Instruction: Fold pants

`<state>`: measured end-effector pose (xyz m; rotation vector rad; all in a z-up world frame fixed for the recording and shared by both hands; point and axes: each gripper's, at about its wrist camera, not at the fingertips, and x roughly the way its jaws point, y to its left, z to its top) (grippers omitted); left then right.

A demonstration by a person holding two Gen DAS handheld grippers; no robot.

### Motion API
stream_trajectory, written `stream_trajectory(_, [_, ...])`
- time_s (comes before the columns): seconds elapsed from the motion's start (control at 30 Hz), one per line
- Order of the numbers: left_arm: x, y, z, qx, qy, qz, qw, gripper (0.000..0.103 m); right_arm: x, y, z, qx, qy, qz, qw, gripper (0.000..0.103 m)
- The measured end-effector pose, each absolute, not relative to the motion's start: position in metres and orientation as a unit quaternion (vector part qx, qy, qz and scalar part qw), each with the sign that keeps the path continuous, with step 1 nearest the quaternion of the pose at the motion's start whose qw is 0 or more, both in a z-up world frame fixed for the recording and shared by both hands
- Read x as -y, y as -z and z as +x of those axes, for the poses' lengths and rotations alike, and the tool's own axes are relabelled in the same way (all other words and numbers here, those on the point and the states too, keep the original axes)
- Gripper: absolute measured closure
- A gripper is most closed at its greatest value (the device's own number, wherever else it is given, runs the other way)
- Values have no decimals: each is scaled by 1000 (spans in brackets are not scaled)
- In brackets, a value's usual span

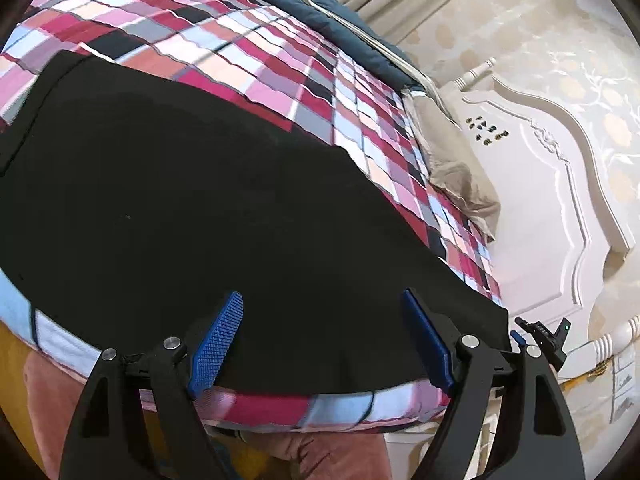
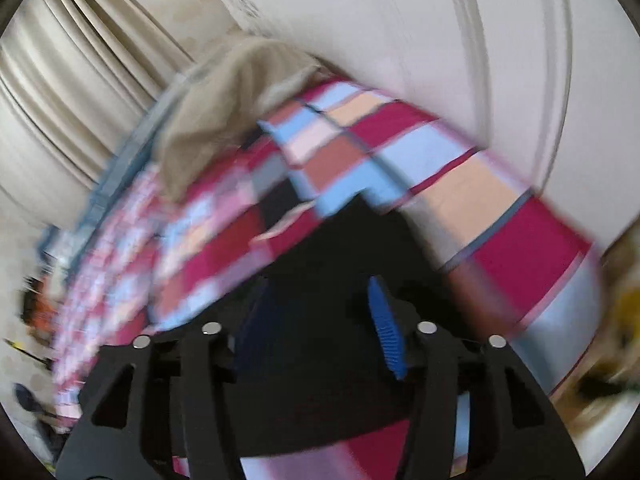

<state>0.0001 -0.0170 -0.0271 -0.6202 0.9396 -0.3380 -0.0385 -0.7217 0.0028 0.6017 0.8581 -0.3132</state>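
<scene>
My left gripper (image 1: 320, 340) hung with its blue fingers (image 1: 218, 344) spread wide over the near edge of the black pants (image 1: 180, 200), which lay flat on the checked bedspread (image 1: 248, 48) ahead of them. My right gripper (image 2: 320, 328) also had fingers (image 2: 386, 328) apart, black cloth between them in a blurred view.

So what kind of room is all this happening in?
Most likely a bedroom. The black pants lie spread on a bed covered with a checked quilt, a beige pillow sits at its far end, and a carved white headboard stands behind it, with curtains alongside.
</scene>
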Motion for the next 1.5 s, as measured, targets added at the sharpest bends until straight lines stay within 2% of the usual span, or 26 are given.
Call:
stream_trajectory(0.1, [7,26,-1,-437,143,-284,841,23,744,9,-28,-442,147,254,848,36])
stream_trajectory(0.17, [0,26,1,-436,130,-286,843,23,751,20,-23,-465,123,257,838,36])
stream_trajectory(0.23, [-7,29,4,-439,118,-296,840,23,751,29,-17,-484,90,253,833,27])
stream_trajectory(0.27, [-10,31,5,-441,114,-300,838,23,747,32,-14,-489,75,244,834,26])
stream_trajectory(0.3, [-12,33,6,-443,111,-304,836,23,744,32,-12,-493,74,235,834,28])
stream_trajectory(0.37, [-13,34,7,-444,109,-306,835,23,736,32,-8,-504,76,212,834,59])
stream_trajectory(0.4, [-12,34,7,-444,109,-303,836,23,734,30,-7,-508,75,207,833,87])
stream_trajectory(0.53, [-9,34,7,-445,106,-290,841,23,721,-7,-12,-471,86,176,860,88])
stream_trajectory(0.6, [-9,34,7,-444,107,-293,840,23,731,-17,-21,-443,91,203,869,88])
stream_trajectory(0.73, [-9,37,7,-442,115,-307,835,23,753,28,-15,-487,121,243,830,88])
stream_trajectory(0.87, [-9,35,7,-442,116,-304,836,23,753,25,-14,-486,121,254,828,87])
stream_trajectory(0.9, [-10,34,7,-439,116,-305,837,23,753,25,-14,-491,111,257,825,84])
stream_trajectory(0.97, [-12,31,6,-432,117,-305,841,23,759,22,-17,-500,97,266,819,68])
stream_trajectory(1.0, [-14,31,5,-431,116,-304,842,23,762,20,-19,-500,101,263,819,39])
stream_trajectory(1.03, [-15,31,5,-431,116,-305,841,23,761,18,-22,-500,101,263,819,23])
stream_trajectory(1.2, [-25,40,6,-440,113,-321,831,23,770,26,-38,-513,86,286,805,22])
stream_trajectory(1.27, [-26,39,5,-439,113,-321,832,23,773,28,-44,-508,72,305,802,23])
stream_trajectory(1.3, [-27,39,5,-439,111,-319,833,23,774,28,-45,-505,58,319,800,28])
stream_trajectory(1.33, [-28,38,5,-438,109,-318,834,23,774,29,-46,-504,47,328,798,40])
stream_trajectory(1.43, [-34,30,6,-425,98,-310,845,23,768,30,-38,-523,43,315,791,54])
stream_trajectory(1.5, [-40,25,8,-416,89,-305,852,23,762,30,-33,-540,53,288,789,60])
